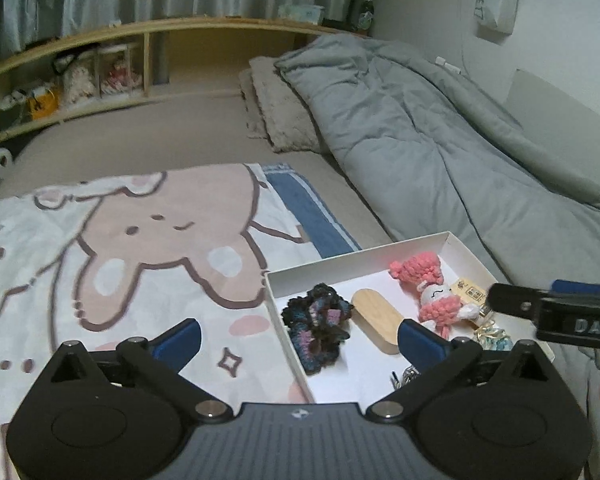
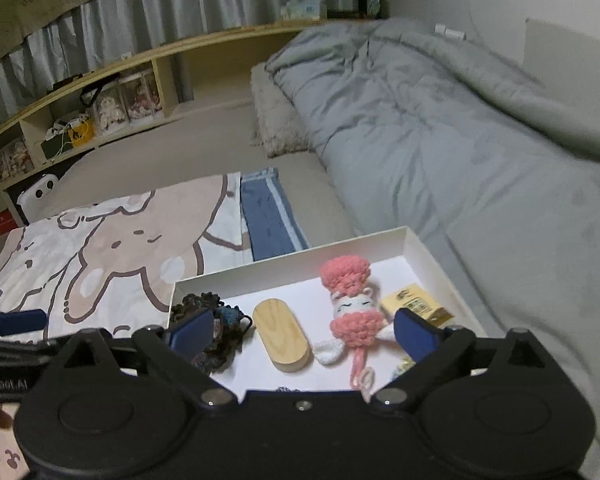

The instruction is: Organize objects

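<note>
A shallow white box [image 1: 380,252] [image 2: 300,254] lies on the bed. In it are a dark crocheted scrunchie [image 1: 320,326] [image 2: 224,320], an oval wooden piece [image 1: 378,326] [image 2: 282,334], a pink and white crocheted doll [image 1: 430,294] [image 2: 352,300], a yellow tag [image 1: 470,290] [image 2: 410,300] and a pale blue trinket [image 1: 494,338]. My left gripper [image 1: 300,340] is open and empty above the box's left edge. My right gripper [image 2: 304,330] is open and empty above the box; it also shows in the left wrist view [image 1: 556,312] at the right.
The box sits beside a cartoon bear blanket [image 1: 140,248] [image 2: 112,256]. A grey duvet [image 1: 440,140] [image 2: 440,128] is bunched along the right. A fluffy pillow [image 1: 284,116] and a wooden shelf unit [image 1: 100,76] lie beyond.
</note>
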